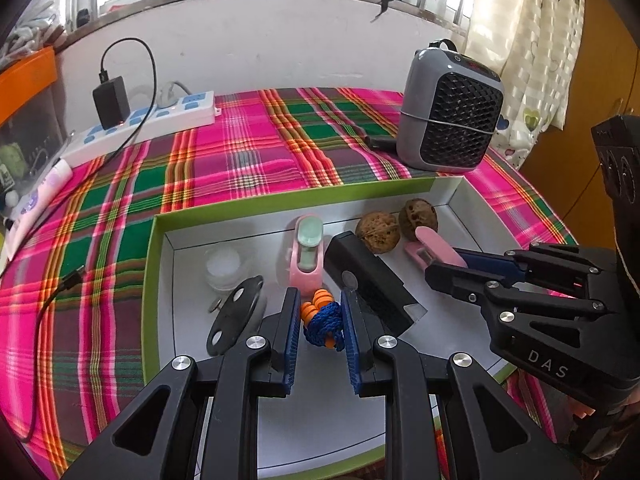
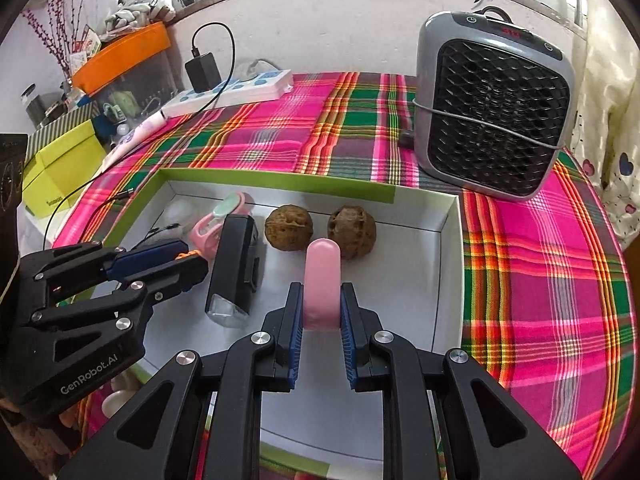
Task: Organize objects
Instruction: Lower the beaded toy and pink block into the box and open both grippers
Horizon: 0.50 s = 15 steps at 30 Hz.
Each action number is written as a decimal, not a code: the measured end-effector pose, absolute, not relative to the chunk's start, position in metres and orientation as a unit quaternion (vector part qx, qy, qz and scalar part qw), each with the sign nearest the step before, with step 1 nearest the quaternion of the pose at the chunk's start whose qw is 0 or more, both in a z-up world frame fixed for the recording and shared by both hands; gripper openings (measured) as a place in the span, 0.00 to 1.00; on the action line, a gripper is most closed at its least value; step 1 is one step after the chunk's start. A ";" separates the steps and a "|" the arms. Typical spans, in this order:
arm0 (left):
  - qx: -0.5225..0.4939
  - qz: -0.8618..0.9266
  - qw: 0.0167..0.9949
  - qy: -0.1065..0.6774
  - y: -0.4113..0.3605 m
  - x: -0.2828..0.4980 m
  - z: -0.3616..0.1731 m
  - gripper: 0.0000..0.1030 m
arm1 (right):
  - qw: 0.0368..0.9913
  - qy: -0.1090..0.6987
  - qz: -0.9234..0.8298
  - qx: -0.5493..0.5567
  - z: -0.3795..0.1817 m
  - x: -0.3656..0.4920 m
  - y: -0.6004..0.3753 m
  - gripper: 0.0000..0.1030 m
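Over the white tray with a green rim [image 1: 280, 203] [image 2: 276, 182], my left gripper [image 1: 320, 300] is shut on orange earplugs with a blue cord [image 1: 322, 318]. My right gripper [image 2: 320, 292] is shut on a pink stapler-like clip [image 2: 322, 280], seen from the left wrist view as the pink clip [image 1: 432, 246] at the right gripper [image 1: 448, 264]. In the tray lie two walnuts [image 1: 378, 232] [image 2: 289, 228], a black bike light [image 1: 368, 280] [image 2: 236, 264], a pink and green roller [image 1: 307, 248] [image 2: 224, 216], a white jar [image 1: 224, 266] and a black disc [image 1: 234, 316].
A grey fan heater [image 1: 452, 112] [image 2: 492, 120] stands at the back right of the plaid cloth [image 1: 240, 152]. A white power strip [image 1: 140, 128] [image 2: 232, 92] with a black charger [image 1: 111, 102] lies at the back left. Yellow-green boxes [image 2: 60, 168] sit at the far left.
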<state>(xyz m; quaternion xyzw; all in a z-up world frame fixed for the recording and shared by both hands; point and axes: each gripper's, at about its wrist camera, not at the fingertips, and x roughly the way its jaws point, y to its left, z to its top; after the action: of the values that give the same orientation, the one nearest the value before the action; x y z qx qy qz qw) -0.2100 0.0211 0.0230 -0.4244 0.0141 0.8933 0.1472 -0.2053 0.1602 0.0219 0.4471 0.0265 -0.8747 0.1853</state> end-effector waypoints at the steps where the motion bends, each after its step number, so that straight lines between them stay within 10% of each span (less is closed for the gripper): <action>1: -0.426 0.893 0.147 0.014 0.021 -0.211 0.022 0.18 | 0.185 0.027 -0.875 0.447 0.021 -0.206 0.160 0.18; 15: -0.432 0.890 0.145 0.013 0.020 -0.214 0.019 0.19 | 0.182 0.028 -0.876 0.446 0.018 -0.209 0.156 0.18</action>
<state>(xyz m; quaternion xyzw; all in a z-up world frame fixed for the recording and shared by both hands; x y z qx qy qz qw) -0.2135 0.0203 0.0194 -0.4318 0.0128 0.8901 0.1453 -0.2089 0.1562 0.0179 0.4459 0.0284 -0.8759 0.1821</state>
